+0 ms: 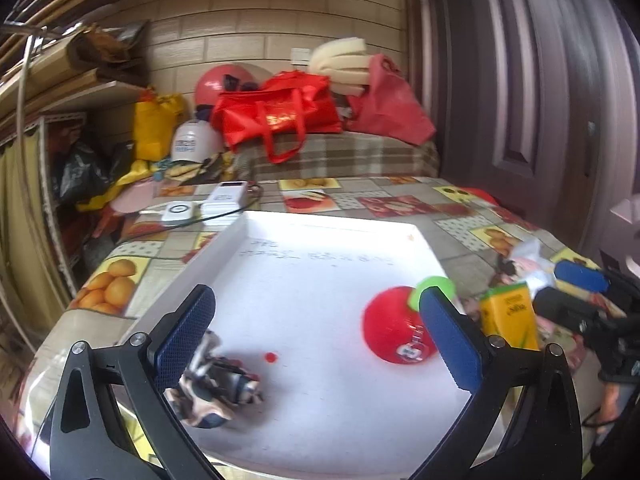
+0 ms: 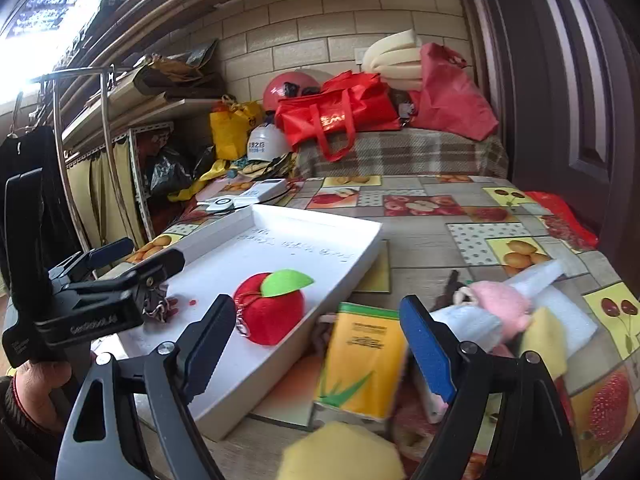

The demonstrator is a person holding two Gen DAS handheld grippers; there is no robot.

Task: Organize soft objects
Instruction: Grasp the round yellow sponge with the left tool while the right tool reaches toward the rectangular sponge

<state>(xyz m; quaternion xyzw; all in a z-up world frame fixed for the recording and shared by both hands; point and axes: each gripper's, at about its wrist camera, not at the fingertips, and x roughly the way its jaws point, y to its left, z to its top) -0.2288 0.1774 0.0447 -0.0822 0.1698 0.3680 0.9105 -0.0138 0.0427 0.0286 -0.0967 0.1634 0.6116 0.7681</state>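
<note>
Right gripper point(image 2: 320, 344) stands open over the yellow box point(image 2: 362, 360); plush apple point(image 2: 270, 308) lies in white tray point(image 2: 224, 384) at ten o'clock.

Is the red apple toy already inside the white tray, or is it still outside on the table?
Inside. The red apple toy rests on the floor of the white tray, within its raised rim, in both views.

One white tray point(image 2: 360, 258) sits on the table point(image 2: 440, 256), and it holds one red plush apple point(image 2: 272, 316), one crumpled patterned cloth point(image 1: 224, 392) and one small red bead point(image 1: 271, 357). Beside the tray are one yellow carton point(image 2: 362, 364), one pink plush toy point(image 2: 500, 308), two yellow sponge pieces point(image 2: 340, 456) and one white foam sheet point(image 2: 560, 320). Two white devices point(image 2: 244, 196) lie at the far edge. Behind them are two red bags point(image 2: 340, 114), one yellow bag point(image 2: 230, 130) and one white helmet point(image 2: 266, 142).
</note>
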